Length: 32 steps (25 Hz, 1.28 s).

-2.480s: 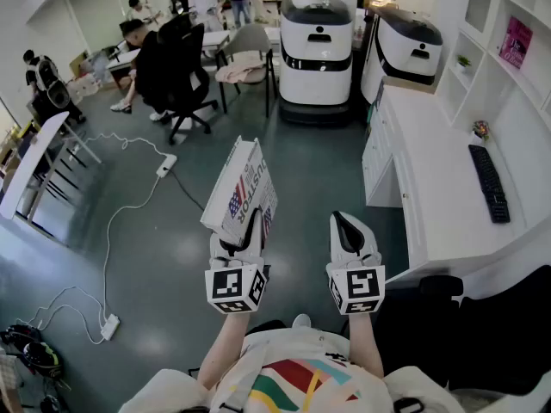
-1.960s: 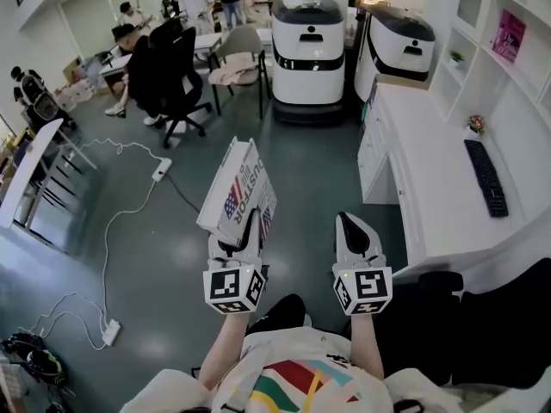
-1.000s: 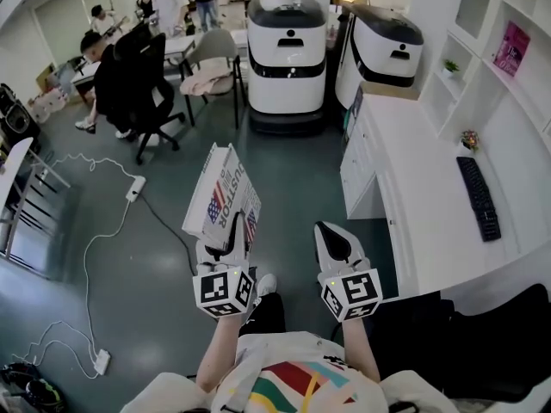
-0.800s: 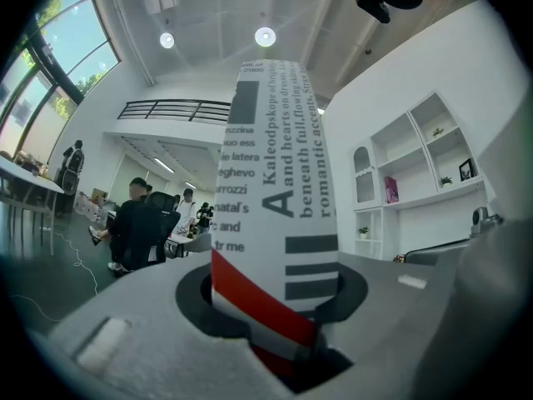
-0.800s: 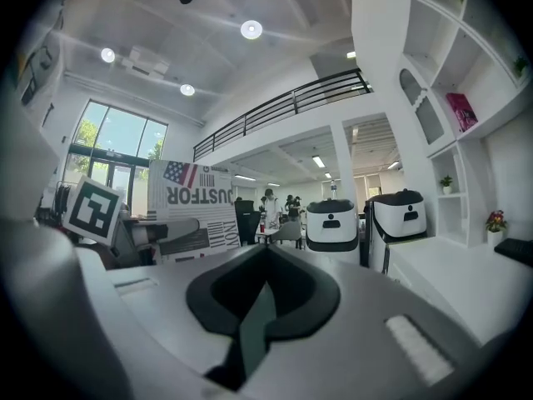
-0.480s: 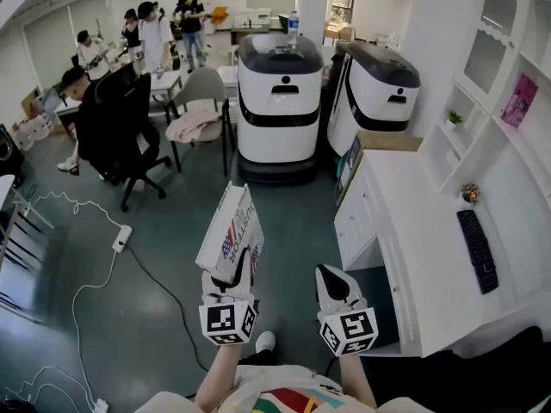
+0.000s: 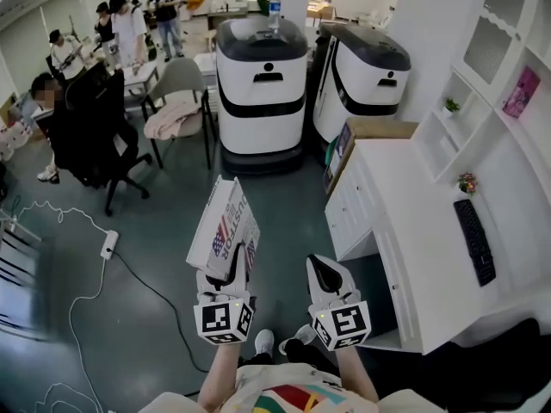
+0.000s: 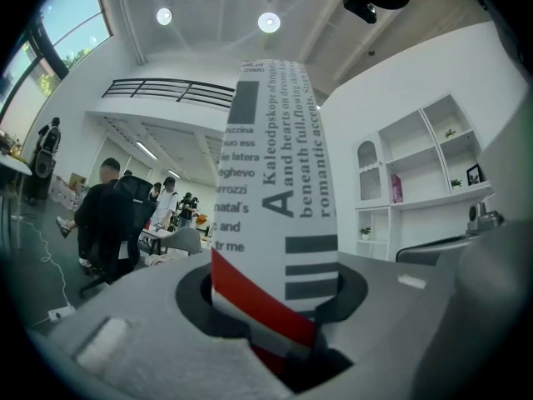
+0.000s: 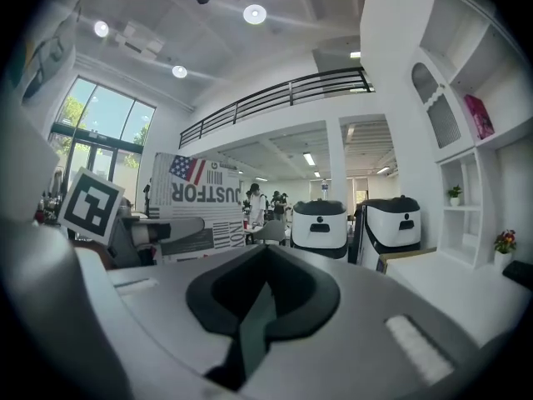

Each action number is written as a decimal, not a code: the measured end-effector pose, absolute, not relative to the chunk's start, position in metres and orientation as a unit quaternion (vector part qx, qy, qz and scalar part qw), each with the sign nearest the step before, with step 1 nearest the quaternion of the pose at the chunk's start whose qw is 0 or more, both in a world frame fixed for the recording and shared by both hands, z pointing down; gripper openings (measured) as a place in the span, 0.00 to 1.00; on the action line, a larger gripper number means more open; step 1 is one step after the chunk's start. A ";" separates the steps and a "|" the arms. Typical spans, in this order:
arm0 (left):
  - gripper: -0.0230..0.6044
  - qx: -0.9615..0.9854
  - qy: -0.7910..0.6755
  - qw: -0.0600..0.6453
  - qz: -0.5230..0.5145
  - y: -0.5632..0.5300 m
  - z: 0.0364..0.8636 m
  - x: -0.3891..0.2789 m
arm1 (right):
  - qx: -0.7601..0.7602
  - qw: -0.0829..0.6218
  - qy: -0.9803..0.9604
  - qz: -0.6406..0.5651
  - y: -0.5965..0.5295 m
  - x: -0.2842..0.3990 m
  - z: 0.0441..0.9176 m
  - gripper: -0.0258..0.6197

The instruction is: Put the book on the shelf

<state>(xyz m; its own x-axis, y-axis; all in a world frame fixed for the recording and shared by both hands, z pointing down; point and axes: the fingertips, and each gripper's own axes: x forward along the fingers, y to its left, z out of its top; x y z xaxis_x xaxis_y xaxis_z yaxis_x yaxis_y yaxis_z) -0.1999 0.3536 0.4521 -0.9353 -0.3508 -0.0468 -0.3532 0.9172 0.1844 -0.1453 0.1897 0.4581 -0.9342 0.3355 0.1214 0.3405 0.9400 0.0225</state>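
My left gripper [image 7: 228,275] is shut on the lower edge of a white book [image 7: 223,228] with a flag design and black lettering, held upright and tilted away over the floor. In the left gripper view the book's spine [image 8: 275,215] stands up from between the jaws of the left gripper [image 8: 279,340]. My right gripper [image 7: 321,274] hangs beside it, shut and empty; in its own view the right gripper [image 9: 254,323] has its jaws together, and the book [image 9: 200,211] shows at the left. The white shelf unit [image 7: 508,50] rises at the far right, above a white desk [image 7: 413,222].
Two large white robots [image 7: 258,93] stand ahead. A keyboard [image 7: 474,240], small plants and a pink book [image 7: 522,91] rest on the desk and shelves. Chairs, several people and a power strip with cables [image 7: 108,244] fill the left side.
The view has swung right and forward toward the white desk and the robots. Both grippers keep their pose, and the book stays in the left one.
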 end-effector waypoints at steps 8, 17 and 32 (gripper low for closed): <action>0.29 -0.238 0.966 0.015 0.095 0.262 0.435 -0.239 | -0.130 0.031 -0.990 -0.038 0.125 -0.175 0.439 0.04; 0.29 -0.399 0.912 0.025 0.090 0.076 0.416 -0.251 | 0.033 0.008 -0.999 -0.027 -0.034 -0.152 0.427 0.04; 0.29 -0.664 0.741 -0.002 0.100 -0.180 0.412 -0.129 | 0.363 -0.005 -0.932 -0.011 -0.224 0.025 0.431 0.04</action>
<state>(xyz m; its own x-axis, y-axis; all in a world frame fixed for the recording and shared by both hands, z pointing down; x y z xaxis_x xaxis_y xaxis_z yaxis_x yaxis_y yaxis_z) -0.1288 -0.1796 0.4116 -0.1185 -0.9844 -0.1299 -0.9838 0.0986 0.1499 0.0251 -0.2242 0.4309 -0.7370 -0.6757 -0.0166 -0.6759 0.7368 0.0174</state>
